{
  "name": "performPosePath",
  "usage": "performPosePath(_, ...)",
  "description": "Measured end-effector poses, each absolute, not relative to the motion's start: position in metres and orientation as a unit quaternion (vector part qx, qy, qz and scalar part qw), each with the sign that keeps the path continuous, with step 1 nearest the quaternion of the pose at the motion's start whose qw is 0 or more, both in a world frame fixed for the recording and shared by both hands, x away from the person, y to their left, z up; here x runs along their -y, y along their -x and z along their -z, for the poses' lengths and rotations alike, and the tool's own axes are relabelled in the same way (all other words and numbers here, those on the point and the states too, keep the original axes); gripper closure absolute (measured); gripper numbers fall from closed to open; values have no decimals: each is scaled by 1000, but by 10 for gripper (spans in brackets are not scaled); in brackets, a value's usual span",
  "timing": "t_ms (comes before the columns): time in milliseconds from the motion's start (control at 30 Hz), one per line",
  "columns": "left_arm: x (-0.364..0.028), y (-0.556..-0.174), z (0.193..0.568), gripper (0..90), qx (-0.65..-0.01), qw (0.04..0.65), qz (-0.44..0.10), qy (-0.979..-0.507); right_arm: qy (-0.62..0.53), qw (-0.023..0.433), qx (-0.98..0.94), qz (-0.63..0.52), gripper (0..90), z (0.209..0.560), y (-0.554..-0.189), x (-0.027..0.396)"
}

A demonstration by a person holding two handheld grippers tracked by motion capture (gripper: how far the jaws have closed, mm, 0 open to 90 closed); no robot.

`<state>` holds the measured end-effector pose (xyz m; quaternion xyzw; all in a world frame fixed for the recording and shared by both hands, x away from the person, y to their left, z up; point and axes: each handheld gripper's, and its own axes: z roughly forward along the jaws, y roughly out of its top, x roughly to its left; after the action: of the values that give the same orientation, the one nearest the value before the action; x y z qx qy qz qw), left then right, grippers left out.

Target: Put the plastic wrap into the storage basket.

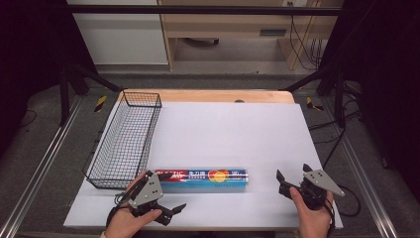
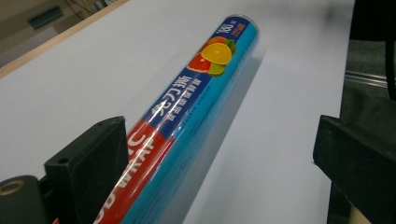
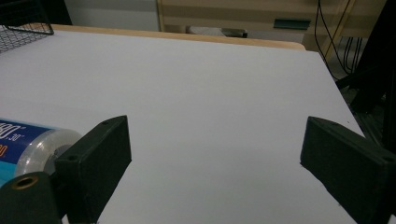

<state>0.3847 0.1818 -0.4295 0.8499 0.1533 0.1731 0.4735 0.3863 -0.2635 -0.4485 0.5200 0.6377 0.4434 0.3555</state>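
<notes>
One glossy cylindrical wrap roll (image 1: 202,179), wire basket (image 1: 126,140).

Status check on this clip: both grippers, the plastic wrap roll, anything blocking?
Left gripper open, at the plastic wrap roll's left end. Right gripper open, off its right end. Roll flat on the white mat; wire basket far left. Nothing blocking.

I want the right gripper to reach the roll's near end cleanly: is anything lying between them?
No. In the high view, only bare white table lies between the right gripper and the plastic wrap roll.
</notes>
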Motion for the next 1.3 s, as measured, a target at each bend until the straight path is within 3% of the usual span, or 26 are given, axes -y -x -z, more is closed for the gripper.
performPosePath(200,-171,-401,416,40,-156,457,-167,-860,-514,345,-648,-444,66,448,-386,264)
performPosePath(500,-143,-443,397,38,-114,358,-152,-914,-512,341,-643,-457,43,449,-386,275)
performPosePath(733,-120,-473,410,49,-105,321,-96,-936,-512,335,-644,-459,42,451,-387,275)
performPosePath(1300,-105,-490,436,76,-81,263,-60,-960,-515,320,-649,-460,45,454,-389,274)
